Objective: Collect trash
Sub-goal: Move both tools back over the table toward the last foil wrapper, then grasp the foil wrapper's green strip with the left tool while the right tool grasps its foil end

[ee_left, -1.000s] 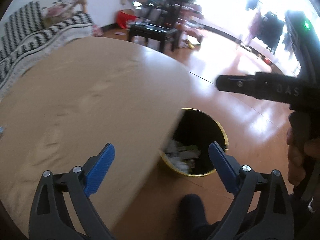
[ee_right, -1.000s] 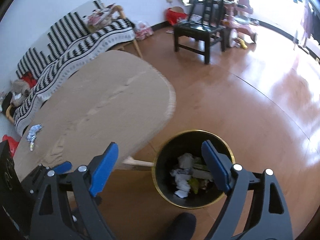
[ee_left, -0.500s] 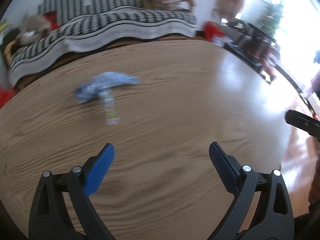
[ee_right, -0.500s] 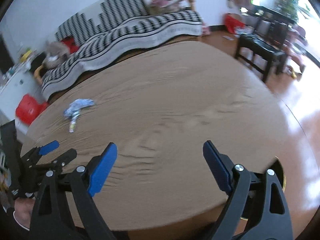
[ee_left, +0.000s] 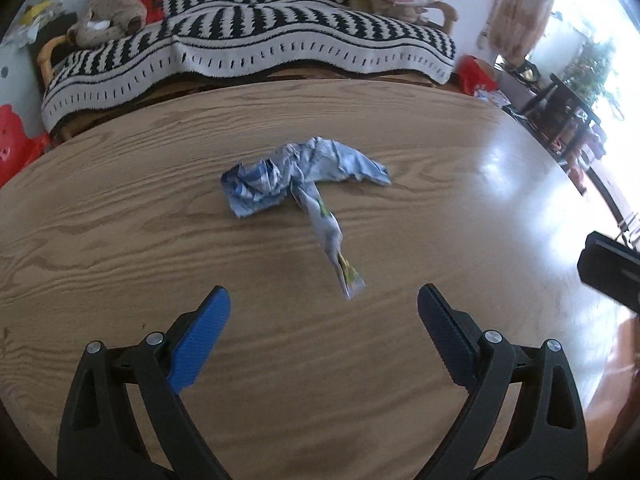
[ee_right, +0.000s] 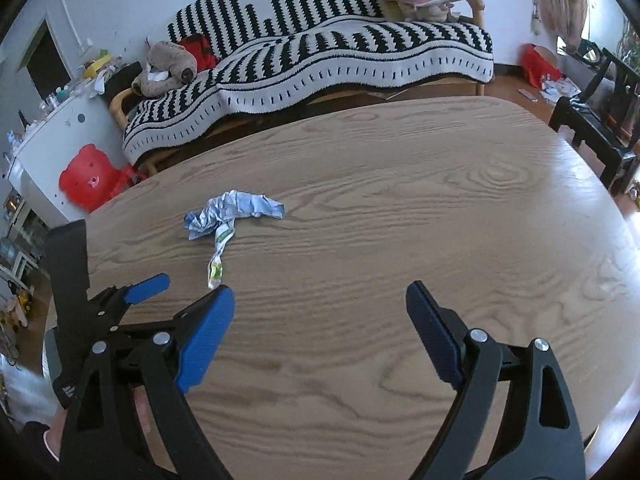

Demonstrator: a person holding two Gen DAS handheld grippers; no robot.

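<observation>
Left gripper: jaws spread wide, nothing between them, held over the wooden table. The crumpled blue-and-white wrapper lies on the table directly ahead of this gripper; its twisted tail points back toward the gap between the fingers and ends just short of the fingertips.

Right gripper: jaws likewise spread, nothing held. The wrapper lies ahead and to its left, tail end just beyond the left fingertip. A striped sofa stands behind the table.

No legible text, crumpled wrapper printing too blurred to read
</observation>
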